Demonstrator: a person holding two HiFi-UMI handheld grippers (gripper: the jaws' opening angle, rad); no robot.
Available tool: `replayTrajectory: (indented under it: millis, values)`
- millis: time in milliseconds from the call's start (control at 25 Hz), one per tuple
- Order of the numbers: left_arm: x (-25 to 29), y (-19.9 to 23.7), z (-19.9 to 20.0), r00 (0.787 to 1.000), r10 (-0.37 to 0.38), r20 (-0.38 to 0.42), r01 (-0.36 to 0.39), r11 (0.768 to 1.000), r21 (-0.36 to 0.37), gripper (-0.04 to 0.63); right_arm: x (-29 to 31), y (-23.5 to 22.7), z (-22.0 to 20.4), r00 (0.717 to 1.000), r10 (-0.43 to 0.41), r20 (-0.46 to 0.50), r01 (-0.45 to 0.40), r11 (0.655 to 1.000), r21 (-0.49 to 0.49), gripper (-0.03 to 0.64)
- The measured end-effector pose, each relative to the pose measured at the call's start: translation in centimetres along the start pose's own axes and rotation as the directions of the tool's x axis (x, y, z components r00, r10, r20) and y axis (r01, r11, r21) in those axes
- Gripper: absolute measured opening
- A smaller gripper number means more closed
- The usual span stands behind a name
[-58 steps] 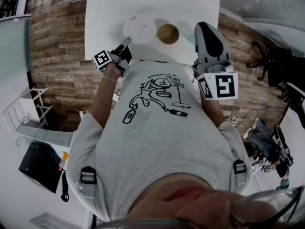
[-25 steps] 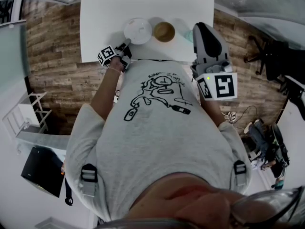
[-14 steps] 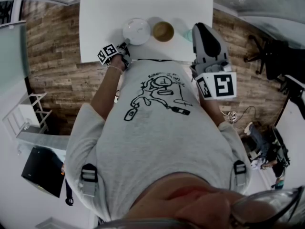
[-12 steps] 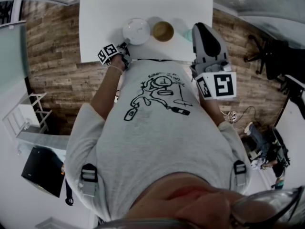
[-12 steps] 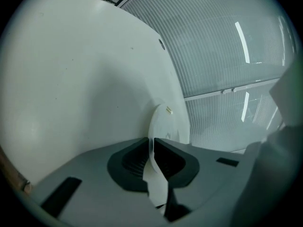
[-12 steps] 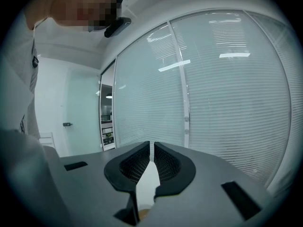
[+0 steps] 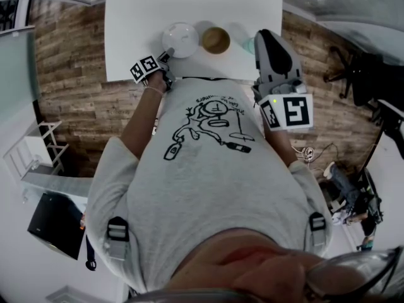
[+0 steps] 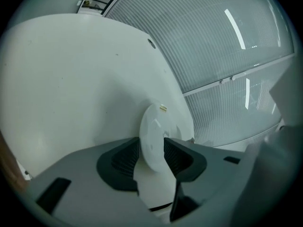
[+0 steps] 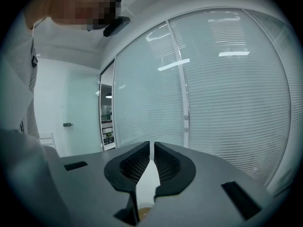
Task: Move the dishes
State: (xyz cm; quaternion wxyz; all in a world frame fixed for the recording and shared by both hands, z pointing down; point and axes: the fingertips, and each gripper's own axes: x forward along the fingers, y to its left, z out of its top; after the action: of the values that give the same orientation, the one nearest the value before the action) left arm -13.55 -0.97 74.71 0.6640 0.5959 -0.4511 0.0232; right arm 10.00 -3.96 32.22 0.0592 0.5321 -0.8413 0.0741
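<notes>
White plate (image 8: 154,126) sits between just-opened jaws of the left tool (image 8: 152,154), seemingly unclamped; right tool (image 9: 152,162) closed.

Grey T-shirt (image 7: 208,169) — black cartoon print (image 7: 211,128), grey left gripper (image 8: 151,151), right gripper (image 9: 152,161), ribbed fingers (image 8: 123,161)

Head view steeply downward; gripper views along fingers (image 8: 123,162) (table (image 7: 189,2) shared with left)

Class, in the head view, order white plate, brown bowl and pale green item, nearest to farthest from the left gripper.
1. white plate, inside left gripper jaws, just opened
2. brown bowl, right of plate
3. pale green item, farthest right
</notes>
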Motion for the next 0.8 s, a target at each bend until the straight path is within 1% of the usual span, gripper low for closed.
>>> replayTrajectory:
  millis: [160,280,360,400,480,560,600,640,680,720,760,800]
  values:
    - [-0.5,0.0,0.5,0.999,0.047,0.009,-0.048,0.997,0.063,0.186,0.1,0.1,0.0,1.0,0.004,-0.003,-0.004,1.0,-0.002,0.052]
    - [-1.4,-0.7,1.3,0.997,0.068,0.035,-0.072,0.989,0.129,0.192,0.2,0.1,-0.1,1.0,0.007,-0.006,-0.007,1.0,-0.002,0.052]
    - [-2.0,-2.1,1.9,0.998,0.047,0.045,-0.055,0.98,0.194,0.192,0.4,0.1,-0.2,1.0,0.008,-0.009,-0.008,1.0,0.0,0.052]
    - [-2.2,-3.1,2.1,0.999,0.028,0.046,-0.038,0.971,0.235,0.192,0.5,0.1,-0.3,1.0,0.01,-0.01,-0.01,1.0,0.0,0.052]
    - [-3.0,-5.7,2.4,0.999,-0.011,0.047,-0.005,0.943,0.332,0.192,0.6,0.2,-0.3,1.0,0.014,-0.013,-0.014,1.0,-0.004,0.052]
    - [-4.0,-8.8,2.7,0.997,-0.051,0.058,0.021,0.904,0.427,0.19,0.6,0.2,-0.3,1.0,0.017,-0.014,-0.017,1.0,-0.006,0.052]
    - [-4.6,-10.5,3.0,0.995,-0.073,0.07,0.031,0.881,0.473,0.19,0.6,0.2,-0.4,1.0,0.018,-0.013,-0.018,1.0,-0.007,0.052]
    - [-5.3,-12.3,3.3,0.992,-0.095,0.085,0.037,0.853,0.52,0.19,0.5,0.2,-0.3,1.0,0.018,-0.012,-0.018,1.0,-0.006,0.052]
    - [-6.1,-14.1,3.7,0.988,-0.115,0.102,0.036,0.819,0.573,0.186,0.6,0.2,-0.3,1.0,0.019,-0.011,-0.019,1.0,-0.006,0.052]
    - [-6.8,-15.9,4.0,0.984,-0.134,0.12,0.029,0.775,0.631,0.184,0.6,0.2,-0.3,1.0,0.021,-0.01,-0.021,1.0,-0.007,0.052]
    - [-7.6,-17.7,4.3,0.979,-0.153,0.137,0.016,0.723,0.691,0.178,0.6,0.2,-0.3,1.0,0.022,-0.01,-0.022,1.0,-0.007,0.052]
    - [-8.4,-19.5,4.5,0.973,-0.174,0.153,0.002,0.665,0.747,0.173,0.6,0.3,-0.2,1.0,0.023,-0.01,-0.024,1.0,-0.007,0.052]
